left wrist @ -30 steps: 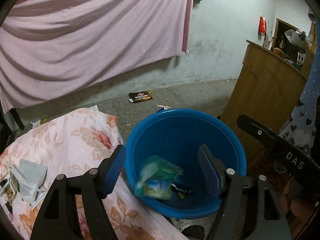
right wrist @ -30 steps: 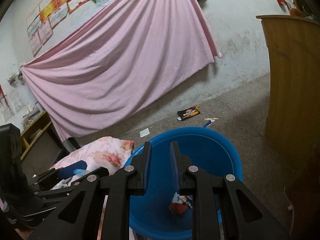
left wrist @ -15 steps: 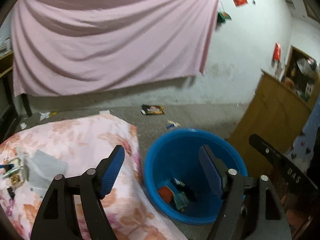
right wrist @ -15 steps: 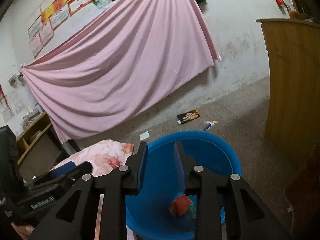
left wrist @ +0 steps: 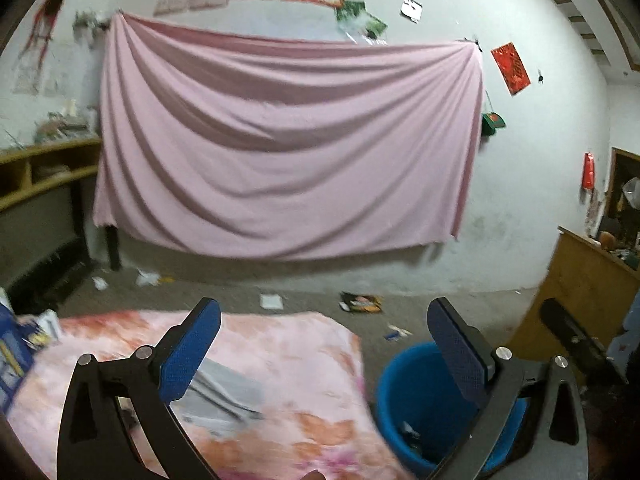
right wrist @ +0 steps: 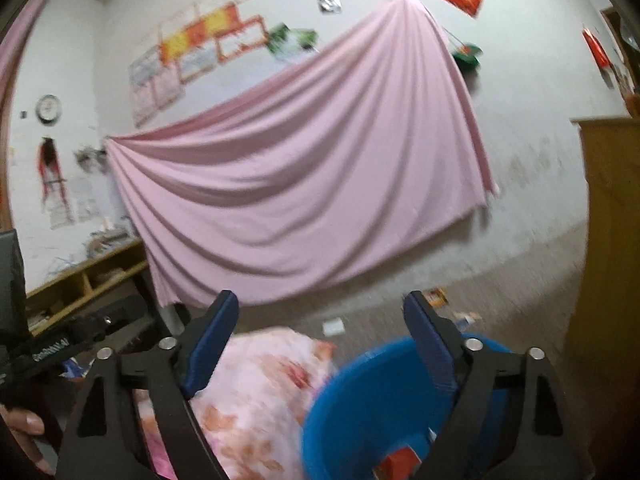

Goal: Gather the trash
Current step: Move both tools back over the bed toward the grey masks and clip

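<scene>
Pink cloth (left wrist: 280, 152) hangs in loose folds across the far wall, above a gritty floor (left wrist: 460, 308) dotted with scraps. Nearer, a flowered blanket (left wrist: 288, 360) covers a low surface, and a blue bucket (left wrist: 412, 392) stands just beside its edge, handy for dropping rubbish from either side. Some is already in it: dark bits at the bottom in the left view, and a red wrapper (right wrist: 400, 462) in the right view.

The left gripper (left wrist: 324, 344) is opening, with nothing between its blue pads, and it points over the blanket toward a grey bag (left wrist: 228, 396) lying there, probably the next pick. The right gripper (right wrist: 320, 340) is opening too, also empty, above the bucket's near rim.

Out on the floor, well apart from the bucket, 1 dark snack packet (left wrist: 360, 303) and a white paper scrap (left wrist: 272, 301) wait to be collected.
</scene>
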{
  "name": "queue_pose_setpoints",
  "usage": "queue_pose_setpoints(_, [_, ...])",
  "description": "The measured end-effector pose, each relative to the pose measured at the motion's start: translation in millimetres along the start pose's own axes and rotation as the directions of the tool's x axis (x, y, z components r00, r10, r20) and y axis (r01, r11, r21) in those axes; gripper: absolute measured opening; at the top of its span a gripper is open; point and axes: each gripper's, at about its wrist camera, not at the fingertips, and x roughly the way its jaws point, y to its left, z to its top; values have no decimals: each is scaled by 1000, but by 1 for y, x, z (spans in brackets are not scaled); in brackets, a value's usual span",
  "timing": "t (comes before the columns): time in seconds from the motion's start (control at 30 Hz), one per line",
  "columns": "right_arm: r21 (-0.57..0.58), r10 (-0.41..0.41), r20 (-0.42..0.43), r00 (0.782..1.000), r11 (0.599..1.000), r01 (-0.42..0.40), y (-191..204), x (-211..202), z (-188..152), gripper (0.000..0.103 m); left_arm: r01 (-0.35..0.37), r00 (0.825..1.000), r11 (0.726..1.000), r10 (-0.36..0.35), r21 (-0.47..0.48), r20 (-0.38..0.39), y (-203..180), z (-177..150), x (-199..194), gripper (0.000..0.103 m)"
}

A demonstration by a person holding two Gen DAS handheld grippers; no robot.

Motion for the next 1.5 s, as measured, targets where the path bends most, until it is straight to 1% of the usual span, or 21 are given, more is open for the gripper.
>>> queue_pose_setpoints(0.03, [-8, 17, 16, 1000, 1000, -17, 6, 1, 2, 96, -12, 1000, 1000, 12, 5, 16, 6, 1, -5, 101])
queue_pose_setpoints(0.07, [-13, 32, 32, 999, 999, -31, 10, 1, 3, 101, -23, 999, 1000, 23, 7, 28, 12, 0, -9, 101])
queue_pose_setpoints(0.1, [-21, 45, 59, 997, 999, -44, 16, 0, 3, 103, -37, 999, 999, 36, 5, 40, 18, 0, -13, 101])
queue_pose_setpoints(0.17, [-41, 62, 97, 993, 997, -59, 29, -1, 3, 103, -60, 996, 998, 60, -3, 62, 32, -1, -23, 101])
queue_pose_setpoints(0.27, [-72, 100, 126, 987, 993, -91, 46, 2, 2, 103, -94, 991, 996, 94, -13, 92, 49, -4, -36, 101])
queue_pose_setpoints(0.4, [-88, 135, 164, 977, 989, -122, 68, 6, 0, 103, -145, 980, 989, 145, -13, 135, 70, -6, -54, 101])
queue_pose_setpoints(0.53, [-99, 163, 189, 968, 984, -147, 89, 12, -1, 103, -195, 965, 981, 194, -11, 174, 90, -7, -72, 101])
queue_pose_setpoints(0.6, [-95, 181, 194, 964, 982, -165, 99, 16, -3, 103, -214, 959, 977, 213, -13, 188, 101, -9, -79, 101])
queue_pose_setpoints(0.77, [-101, 201, 184, 962, 978, -185, 119, 26, -13, 103, -255, 945, 967, 255, -24, 207, 127, -18, -93, 101])
queue_pose_setpoints(0.9, [-119, 214, 163, 963, 973, -197, 134, 35, -21, 103, -274, 942, 961, 275, -31, 194, 146, -27, -97, 101])
queue_pose_setpoints(1.0, [-140, 221, 131, 966, 969, -203, 146, 45, -27, 103, -284, 945, 958, 286, -33, 159, 157, -35, -93, 101])
queue_pose_setpoints(1.07, [-159, 222, 93, 971, 966, -206, 154, 54, -32, 103, -287, 948, 957, 290, -42, 132, 165, -39, -89, 101])
queue_pose_setpoints(1.2, [-189, 234, -14, 972, 954, -232, 164, 72, -42, 103, -256, 964, 963, 260, -79, 51, 182, -50, -80, 101])
queue_pose_setpoints(1.23, [-194, 246, -59, 968, 948, -253, 167, 78, -45, 103, -251, 967, 965, 254, -79, 32, 184, -52, -78, 101])
queue_pose_setpoints(1.3, [-200, 253, -122, 960, 941, -274, 168, 87, -52, 103, -241, 971, 968, 241, -65, -8, 187, -56, -72, 101])
queue_pose_setpoints(1.33, [-203, 247, -171, 954, 938, -280, 169, 94, -56, 103, -234, 972, 971, 233, -55, -28, 188, -58, -68, 101])
queue_pose_setpoints(1.4, [-205, 239, -240, 941, 935, -290, 171, 104, -62, 103, -223, 973, 974, 221, -36, -68, 188, -62, -61, 101])
queue_pose_setpoints(1.47, [-198, 237, -334, 912, 929, -313, 172, 117, -68, 103, -212, 973, 977, 208, -28, -104, 189, -66, -55, 101])
queue_pose_setpoints(1.5, [-197, 224, -370, 902, 929, -312, 172, 121, -70, 103, -201, 972, 979, 196, -25, -130, 189, -69, -50, 101])
